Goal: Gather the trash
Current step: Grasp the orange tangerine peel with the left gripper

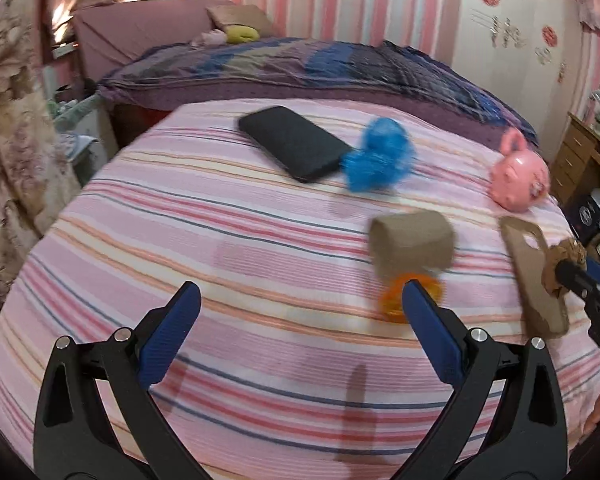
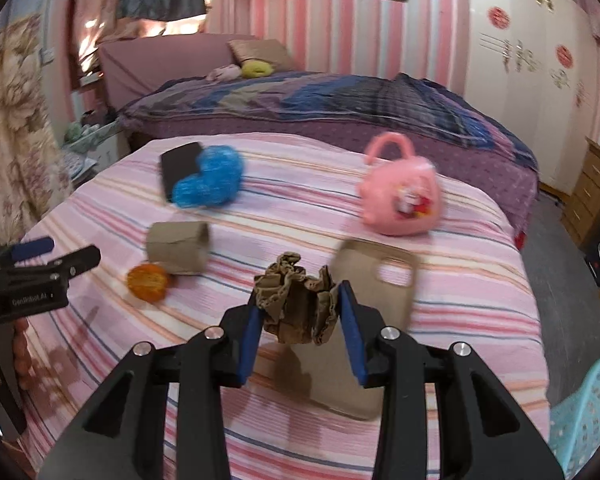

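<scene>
Right gripper [image 2: 300, 312] is clamped on a crumpled brown paper wad [image 2: 296, 304], held up over the striped bed [image 2: 460, 280]; left gripper [image 1: 300, 312] hangs spread wide with nothing in it, near the cardboard tube [image 1: 412, 242]

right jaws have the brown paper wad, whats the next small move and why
Probably carry the crumpled brown paper right, toward the light blue basket at the bed's edge. The right gripper already pinches it clear of the phone case, and that basket looks like the bin.
</scene>
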A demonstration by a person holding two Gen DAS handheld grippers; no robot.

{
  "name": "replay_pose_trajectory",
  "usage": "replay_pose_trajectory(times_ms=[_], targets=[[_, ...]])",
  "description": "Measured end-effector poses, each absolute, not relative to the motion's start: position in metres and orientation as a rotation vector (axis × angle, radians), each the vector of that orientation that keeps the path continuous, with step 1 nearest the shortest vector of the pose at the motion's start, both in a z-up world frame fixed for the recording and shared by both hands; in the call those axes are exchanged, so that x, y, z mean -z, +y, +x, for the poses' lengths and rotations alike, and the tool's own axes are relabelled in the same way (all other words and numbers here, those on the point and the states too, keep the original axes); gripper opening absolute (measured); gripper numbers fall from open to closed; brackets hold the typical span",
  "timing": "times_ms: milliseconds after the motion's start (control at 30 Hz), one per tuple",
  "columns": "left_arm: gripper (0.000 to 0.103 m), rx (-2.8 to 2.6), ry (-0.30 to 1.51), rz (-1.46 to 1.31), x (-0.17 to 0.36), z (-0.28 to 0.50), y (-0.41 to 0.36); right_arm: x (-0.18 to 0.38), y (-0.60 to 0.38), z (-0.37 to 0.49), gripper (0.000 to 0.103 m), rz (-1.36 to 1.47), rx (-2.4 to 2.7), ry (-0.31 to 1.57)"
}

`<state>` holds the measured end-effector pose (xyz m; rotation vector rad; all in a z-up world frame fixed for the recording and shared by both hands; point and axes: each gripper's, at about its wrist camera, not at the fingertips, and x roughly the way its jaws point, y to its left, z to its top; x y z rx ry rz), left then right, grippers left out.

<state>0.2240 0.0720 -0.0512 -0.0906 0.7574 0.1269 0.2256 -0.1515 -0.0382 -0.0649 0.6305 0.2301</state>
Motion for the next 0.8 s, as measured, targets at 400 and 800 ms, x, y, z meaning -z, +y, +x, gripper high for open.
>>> replay_pose_trajectory(times_ms=[400,800], targets=[[0.083,-0.078,0.869,-0.069,0.072,0.249,0.025,0.038,-0.206,0.228,0.037,-0.056,-0.158,0.63],[0.035,-0.056,0.859,-0.063,0.072,0.248,0.019,0.035,-0.221,0.226,0.037,-0.068,-0.138,0.617]])
